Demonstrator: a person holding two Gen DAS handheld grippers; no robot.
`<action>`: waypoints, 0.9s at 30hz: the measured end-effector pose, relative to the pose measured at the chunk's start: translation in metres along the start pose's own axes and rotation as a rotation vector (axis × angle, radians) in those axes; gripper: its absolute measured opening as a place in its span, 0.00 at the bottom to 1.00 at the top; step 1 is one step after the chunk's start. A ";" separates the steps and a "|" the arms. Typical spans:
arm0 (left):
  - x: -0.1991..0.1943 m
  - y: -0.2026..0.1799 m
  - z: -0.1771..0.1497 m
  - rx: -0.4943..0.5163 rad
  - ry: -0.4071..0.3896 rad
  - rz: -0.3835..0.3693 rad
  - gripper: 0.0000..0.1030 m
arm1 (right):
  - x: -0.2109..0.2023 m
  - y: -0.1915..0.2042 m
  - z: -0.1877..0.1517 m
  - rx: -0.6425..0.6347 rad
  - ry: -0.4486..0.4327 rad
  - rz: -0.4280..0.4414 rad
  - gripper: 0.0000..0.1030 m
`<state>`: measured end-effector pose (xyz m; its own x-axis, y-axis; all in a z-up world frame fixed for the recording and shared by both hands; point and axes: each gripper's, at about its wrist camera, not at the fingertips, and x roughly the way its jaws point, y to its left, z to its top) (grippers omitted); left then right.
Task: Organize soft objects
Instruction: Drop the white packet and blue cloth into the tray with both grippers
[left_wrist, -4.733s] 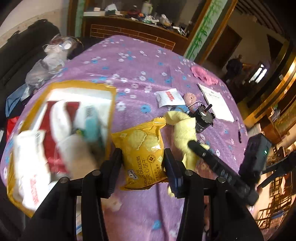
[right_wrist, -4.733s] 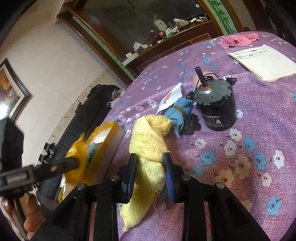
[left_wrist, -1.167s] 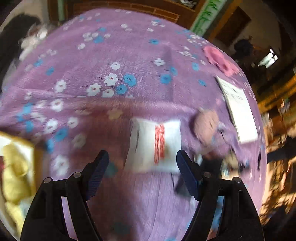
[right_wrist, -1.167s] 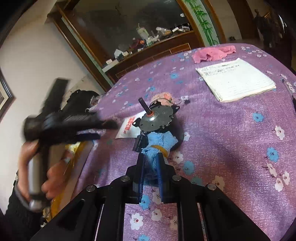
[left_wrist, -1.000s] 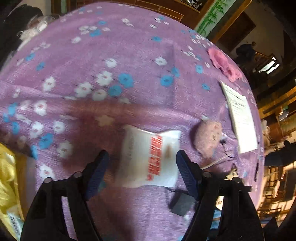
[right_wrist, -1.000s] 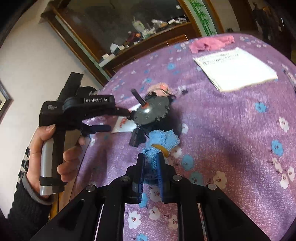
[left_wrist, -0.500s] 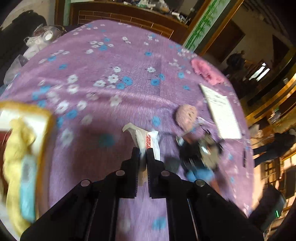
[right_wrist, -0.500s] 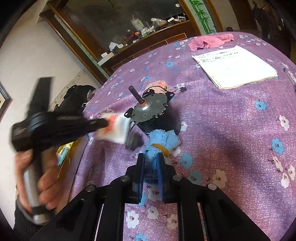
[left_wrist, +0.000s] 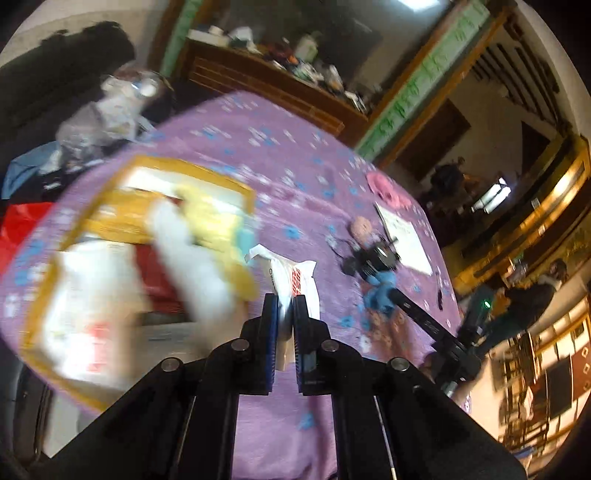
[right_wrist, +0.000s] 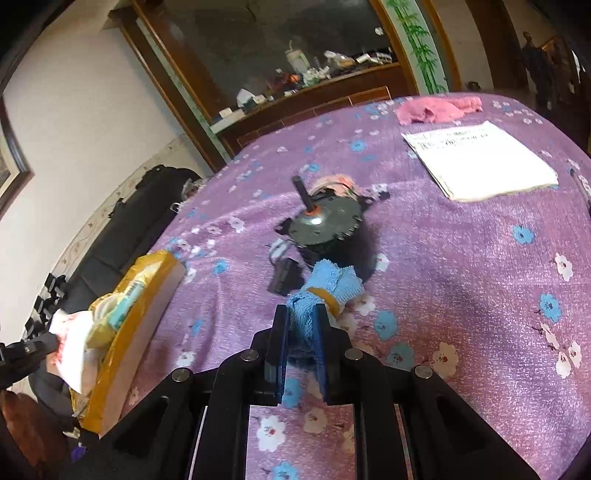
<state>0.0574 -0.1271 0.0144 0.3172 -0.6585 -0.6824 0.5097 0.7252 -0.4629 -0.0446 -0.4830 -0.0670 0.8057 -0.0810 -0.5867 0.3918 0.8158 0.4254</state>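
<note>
My left gripper (left_wrist: 284, 308) is shut on a white packet with red print (left_wrist: 295, 271) and holds it in the air beside the yellow-taped box (left_wrist: 192, 173). That box holds a yellow towel, a cracker bag and other packets, all blurred. In the right wrist view the same packet (right_wrist: 70, 341) hangs over the box (right_wrist: 155, 291) at the left edge. My right gripper (right_wrist: 300, 321) is shut on a blue cloth with a yellow band (right_wrist: 325, 286), low over the purple tablecloth. A pink fuzzy ball (right_wrist: 332, 182) lies behind the motor.
A dark electric motor (right_wrist: 325, 225) with wires and a black plug (right_wrist: 282, 277) stands just beyond the blue cloth. A paper booklet (right_wrist: 480, 162) and a pink cloth (right_wrist: 436, 110) lie at the far right. A black bag sits off the table's left edge.
The left gripper shut on the white packet, lifted it off the cloth and swung it left toward the box. The right gripper stayed shut on the blue cloth, almost still.
</note>
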 end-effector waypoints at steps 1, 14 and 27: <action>-0.008 0.009 0.001 -0.012 -0.017 0.012 0.05 | -0.005 0.005 -0.003 0.002 -0.014 0.019 0.12; -0.004 0.074 0.057 -0.051 -0.080 0.046 0.05 | 0.017 0.174 0.006 -0.171 0.044 0.319 0.12; 0.072 0.102 0.080 -0.014 0.019 0.196 0.23 | 0.116 0.247 0.005 -0.300 0.226 0.236 0.30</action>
<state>0.1960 -0.1171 -0.0367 0.3939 -0.5004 -0.7710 0.4282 0.8421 -0.3278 0.1477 -0.2932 -0.0265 0.7275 0.2271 -0.6475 0.0361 0.9297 0.3666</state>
